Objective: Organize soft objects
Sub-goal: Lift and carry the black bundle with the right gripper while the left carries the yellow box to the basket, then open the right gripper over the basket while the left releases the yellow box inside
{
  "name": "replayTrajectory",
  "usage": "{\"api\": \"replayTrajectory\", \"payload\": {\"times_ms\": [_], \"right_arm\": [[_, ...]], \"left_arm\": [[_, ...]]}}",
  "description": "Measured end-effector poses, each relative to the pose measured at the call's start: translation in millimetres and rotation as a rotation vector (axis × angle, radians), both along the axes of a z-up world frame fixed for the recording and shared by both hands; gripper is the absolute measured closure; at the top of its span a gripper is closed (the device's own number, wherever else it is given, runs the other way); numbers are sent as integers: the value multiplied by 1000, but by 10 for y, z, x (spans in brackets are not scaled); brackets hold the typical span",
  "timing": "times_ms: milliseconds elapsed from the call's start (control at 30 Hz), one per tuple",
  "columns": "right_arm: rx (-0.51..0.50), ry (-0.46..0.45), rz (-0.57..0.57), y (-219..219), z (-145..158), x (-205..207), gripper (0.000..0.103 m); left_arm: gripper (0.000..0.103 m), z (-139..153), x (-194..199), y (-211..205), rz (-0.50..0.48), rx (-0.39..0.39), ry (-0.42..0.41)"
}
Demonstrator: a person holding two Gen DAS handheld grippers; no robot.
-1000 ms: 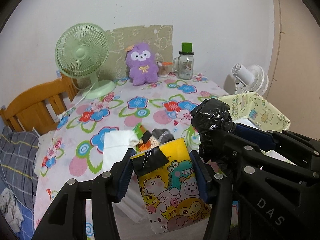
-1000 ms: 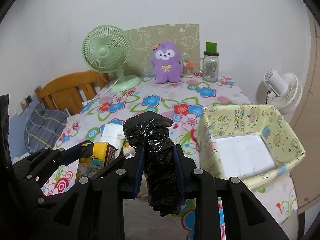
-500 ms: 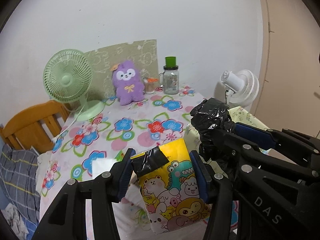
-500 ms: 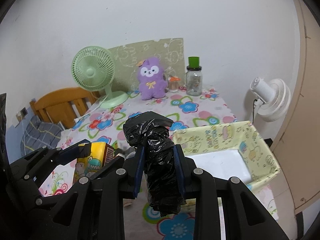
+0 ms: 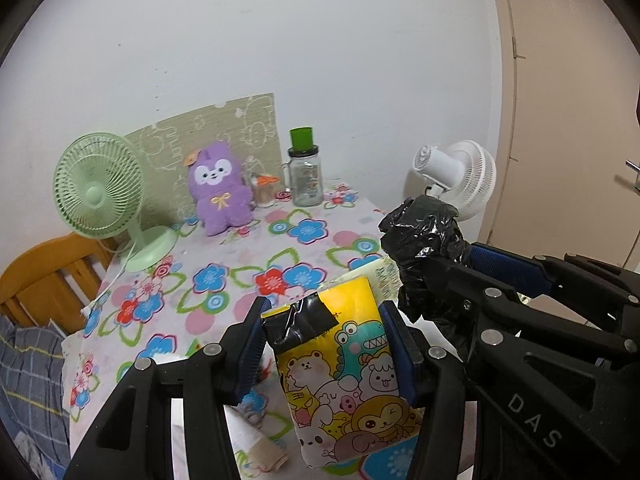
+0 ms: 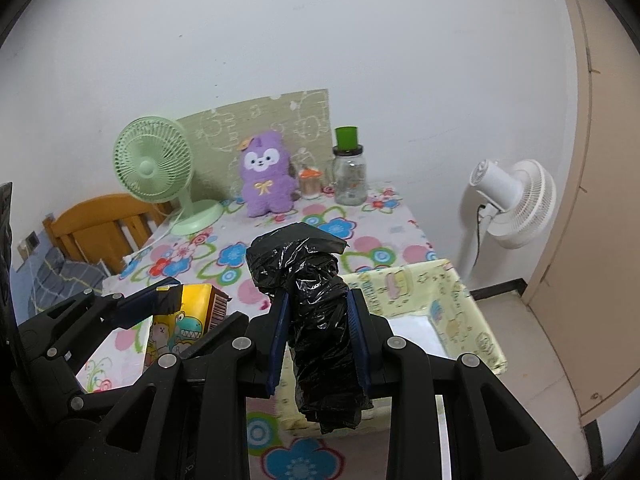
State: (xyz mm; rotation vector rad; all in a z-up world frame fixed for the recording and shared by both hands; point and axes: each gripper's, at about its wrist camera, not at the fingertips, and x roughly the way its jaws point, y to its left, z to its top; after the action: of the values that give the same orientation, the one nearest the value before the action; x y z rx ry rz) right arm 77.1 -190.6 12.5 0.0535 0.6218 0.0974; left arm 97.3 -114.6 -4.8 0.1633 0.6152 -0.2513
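Observation:
My left gripper is shut on a yellow cartoon-print tissue pack and holds it above the flowered table. My right gripper is shut on a crumpled black plastic bag, held above the near edge of a pale yellow fabric bin. The bag also shows in the left wrist view, and the tissue pack in the right wrist view. A purple plush toy sits upright at the table's back.
A green desk fan, a jar with a green lid and a small orange-topped cup stand at the back. A white floor fan stands right of the table. A wooden chair is at the left.
Both grippers have risen and pulled back with their loads still held. The table and plush look farther away, and the bin lies lower under the right gripper.

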Motion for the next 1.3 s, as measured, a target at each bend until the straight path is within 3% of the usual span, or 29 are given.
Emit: {"api": "replayTrajectory", "payload": {"times_ms": [400,967,1067,1133,1200,1300], "right_arm": [[-2,9,-49,-413,-50,193,72],[8,110,-70,-760,-401,589,71],[12,129,-77,-798,-476,649,70],[18,141,-90,-831,-520,680,70],[27,152,-99,-861,-554,709,67],[38,170,-103,-889,-599,740,53]], "left_arm": [[46,-92,293,-307,-51,14,23],[43,-434,671,-550,-52,32,113],[32,-490,719,-573,-52,35,130],[17,-520,728,-587,-51,44,132],[15,-538,723,-603,-49,59,126],[11,-553,720,-612,-48,70,125]]}}
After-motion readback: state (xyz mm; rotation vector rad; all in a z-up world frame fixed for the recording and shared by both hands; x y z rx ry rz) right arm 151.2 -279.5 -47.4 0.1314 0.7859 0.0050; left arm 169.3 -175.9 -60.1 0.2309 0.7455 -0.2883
